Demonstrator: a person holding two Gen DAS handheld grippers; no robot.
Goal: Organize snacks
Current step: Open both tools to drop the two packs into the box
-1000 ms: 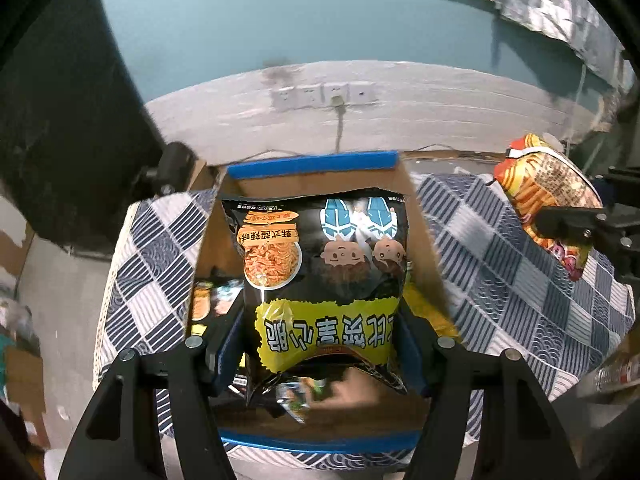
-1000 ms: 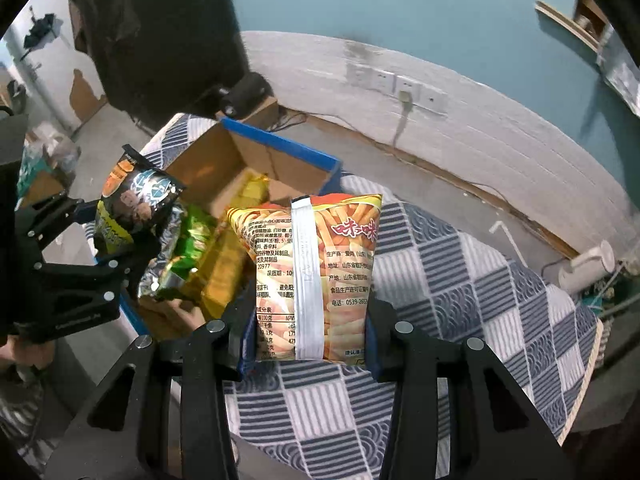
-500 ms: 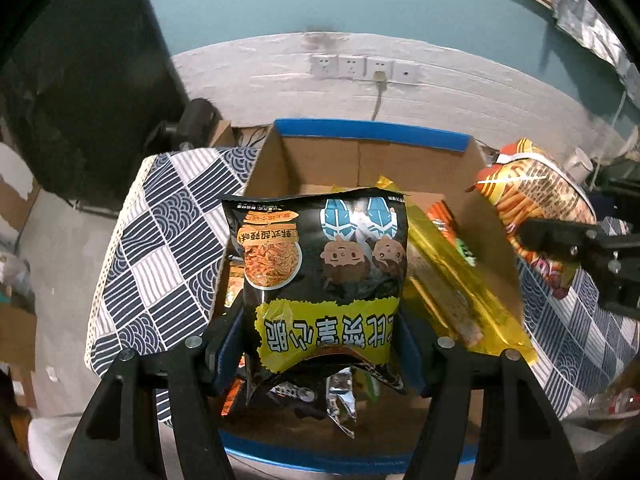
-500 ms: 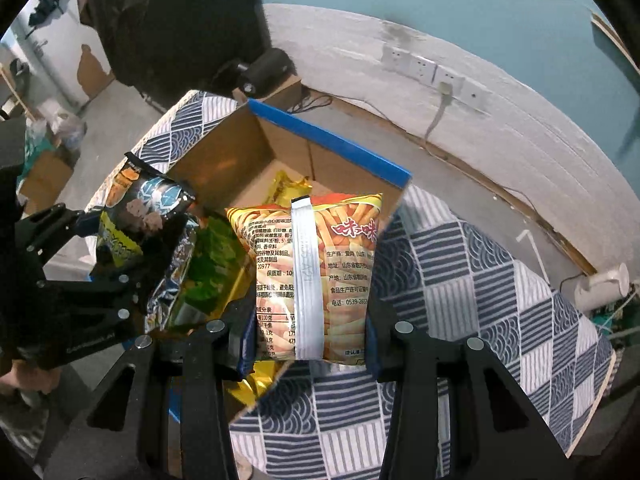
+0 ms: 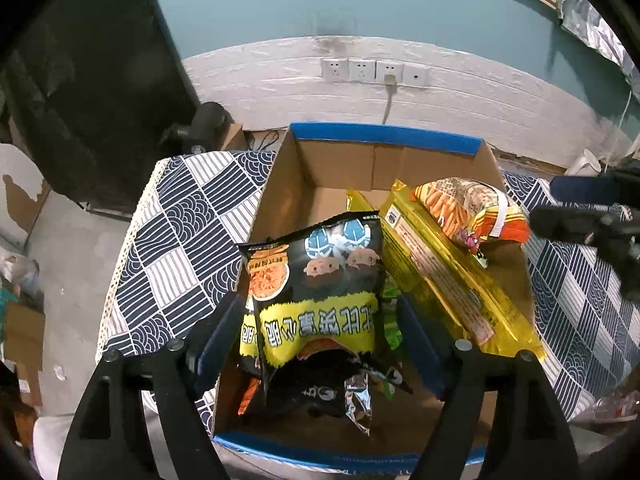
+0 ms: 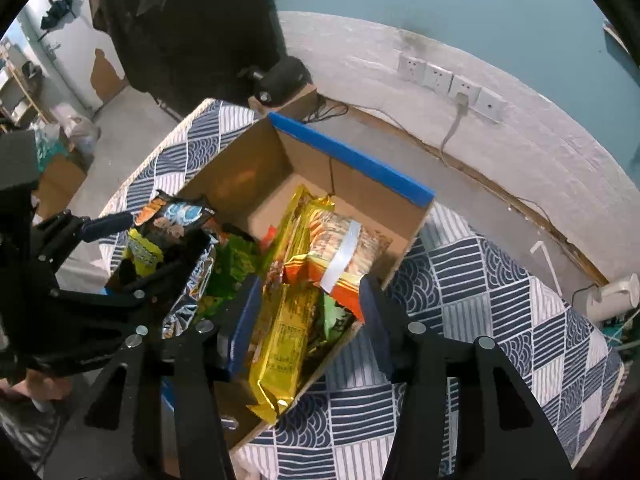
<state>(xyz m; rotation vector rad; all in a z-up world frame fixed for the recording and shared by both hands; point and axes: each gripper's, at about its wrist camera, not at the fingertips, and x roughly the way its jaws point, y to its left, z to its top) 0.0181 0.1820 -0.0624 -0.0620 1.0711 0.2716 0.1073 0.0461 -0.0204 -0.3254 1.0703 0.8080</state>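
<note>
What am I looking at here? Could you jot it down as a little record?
Container: brown cardboard box with blue-taped rim, on patterned cloth
Left claw: jaws just opening; black foil snack bag loose between them
Right claw: jaws just opening; orange snack bag between them, resting on long yellow packet in box

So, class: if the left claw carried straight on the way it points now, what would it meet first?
Most likely the black snack bag, which sits between the open left claw fingers, their pads clear of it after just opening. Beyond it lie other packets inside the cardboard box. Depth is hard to judge here.
</note>
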